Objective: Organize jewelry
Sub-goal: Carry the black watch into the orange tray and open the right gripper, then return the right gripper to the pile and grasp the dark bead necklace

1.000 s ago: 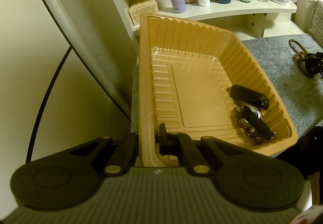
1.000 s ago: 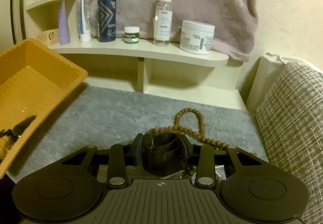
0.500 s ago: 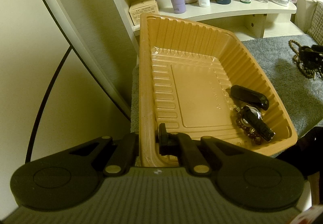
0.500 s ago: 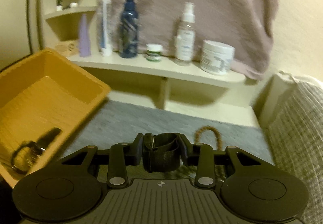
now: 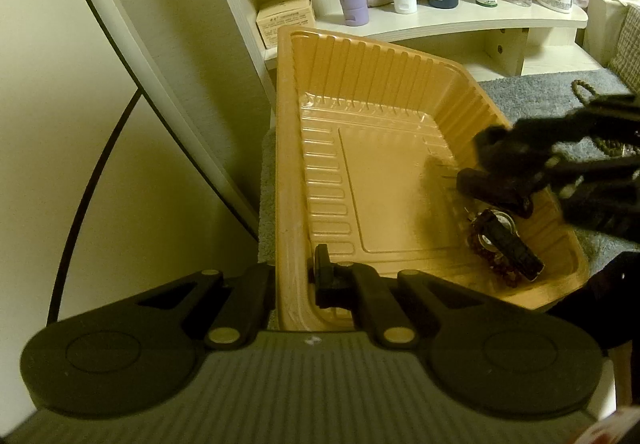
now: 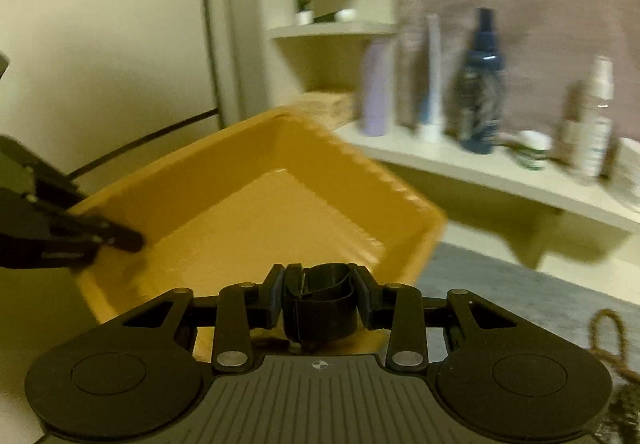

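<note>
Orange tray (image 5: 400, 91) sits on the grey mat (image 5: 532, 87), its near wall pinched tight by the left gripper (image 5: 296, 276). Right gripper (image 6: 320, 296) hovers over the tray's edge, clamped on a black strap (image 6: 320, 308). Watch (image 5: 508, 240) lies in the tray's corner; bead necklace (image 6: 608, 328) waits on the mat.

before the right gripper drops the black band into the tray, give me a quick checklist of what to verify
1. Left gripper clamped on tray rim: ok.
2. Black band held between right gripper jaws: ok.
3. Right gripper over the tray: ok, it hangs above the near corner.
4. Bare tray floor for landing: ok.
5. Clear of jewelry already inside: cannot tell, blurred.
</note>
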Tool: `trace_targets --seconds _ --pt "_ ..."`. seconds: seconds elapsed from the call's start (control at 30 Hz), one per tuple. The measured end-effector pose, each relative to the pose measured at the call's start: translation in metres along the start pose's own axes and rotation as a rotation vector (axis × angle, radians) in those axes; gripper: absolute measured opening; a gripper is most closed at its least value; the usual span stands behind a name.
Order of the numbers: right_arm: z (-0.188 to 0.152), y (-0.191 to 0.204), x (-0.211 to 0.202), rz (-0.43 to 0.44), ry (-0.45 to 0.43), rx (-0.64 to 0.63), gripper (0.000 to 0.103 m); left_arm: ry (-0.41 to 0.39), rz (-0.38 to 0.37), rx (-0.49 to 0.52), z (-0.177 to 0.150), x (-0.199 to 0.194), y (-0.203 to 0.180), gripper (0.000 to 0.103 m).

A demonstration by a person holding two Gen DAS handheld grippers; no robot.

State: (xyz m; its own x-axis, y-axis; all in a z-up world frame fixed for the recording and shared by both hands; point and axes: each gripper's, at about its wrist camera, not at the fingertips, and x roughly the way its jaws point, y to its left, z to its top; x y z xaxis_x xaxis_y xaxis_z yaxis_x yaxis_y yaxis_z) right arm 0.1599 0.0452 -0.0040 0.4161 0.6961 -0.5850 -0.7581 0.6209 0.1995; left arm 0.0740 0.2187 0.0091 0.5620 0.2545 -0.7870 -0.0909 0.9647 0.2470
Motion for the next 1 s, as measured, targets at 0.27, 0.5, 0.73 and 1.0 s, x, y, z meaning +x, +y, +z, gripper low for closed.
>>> trace_targets --seconds 0.27,0.5,0.73,1.0 --pt "0.0 0.007 0.016 0.025 0.017 0.0 0.037 0.001 -0.001 -0.003 0.0 0.0 0.0 0.003" --pt "0.0 0.004 0.019 0.07 0.026 0.013 0.072 0.002 -0.001 -0.002 0.0 0.0 0.0 0.003" --pt "0.0 -0.012 0.0 -0.012 -0.008 0.056 0.073 0.003 0.001 -0.003 0.0 0.0 -0.001 0.003" --pt "-0.023 -0.053 -0.033 -0.176 0.001 0.174 0.073 0.0 0.005 0.001 0.0 -0.001 -0.003 0.003"
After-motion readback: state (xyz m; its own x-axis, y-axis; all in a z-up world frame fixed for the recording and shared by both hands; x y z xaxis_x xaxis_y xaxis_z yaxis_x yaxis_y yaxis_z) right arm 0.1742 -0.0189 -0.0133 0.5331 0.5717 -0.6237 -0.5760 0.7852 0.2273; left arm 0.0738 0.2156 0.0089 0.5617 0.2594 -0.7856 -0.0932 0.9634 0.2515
